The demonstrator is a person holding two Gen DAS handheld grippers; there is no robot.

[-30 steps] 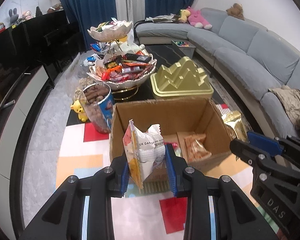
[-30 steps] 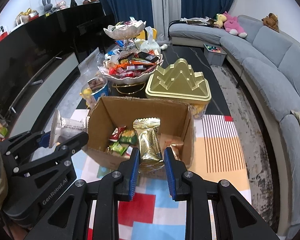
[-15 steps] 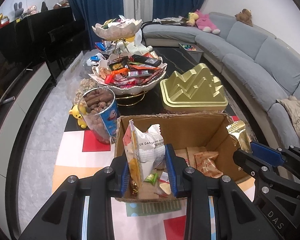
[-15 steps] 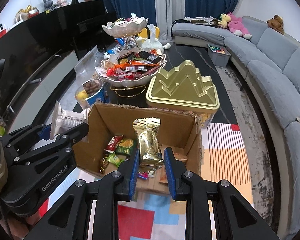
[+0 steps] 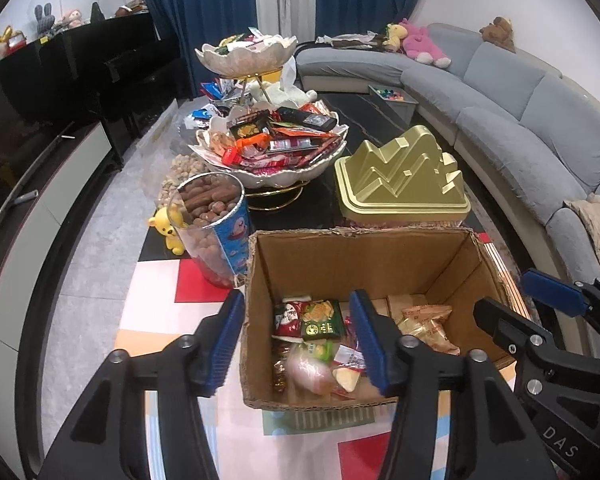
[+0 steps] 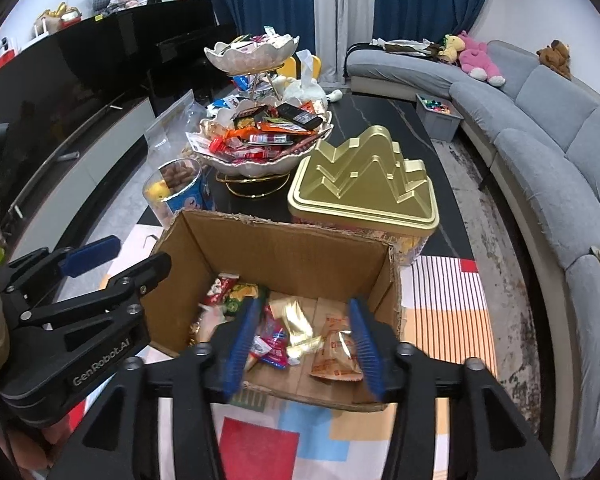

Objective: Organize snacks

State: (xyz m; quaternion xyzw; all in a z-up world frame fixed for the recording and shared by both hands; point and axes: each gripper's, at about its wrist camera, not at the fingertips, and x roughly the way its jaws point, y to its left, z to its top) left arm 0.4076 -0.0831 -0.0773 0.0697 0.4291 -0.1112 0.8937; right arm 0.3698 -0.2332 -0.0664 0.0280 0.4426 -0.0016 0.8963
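Cardboard box (image 5: 364, 256) open, snack packets (image 5: 320, 320) inside.

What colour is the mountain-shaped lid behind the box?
Gold, matte metallic lid; clearest in the right wrist view.

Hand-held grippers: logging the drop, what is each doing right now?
Left hand-held gripper: jaws opening, holding nothing, above the cardboard box.
Right hand-held gripper: jaws opening, holding nothing.
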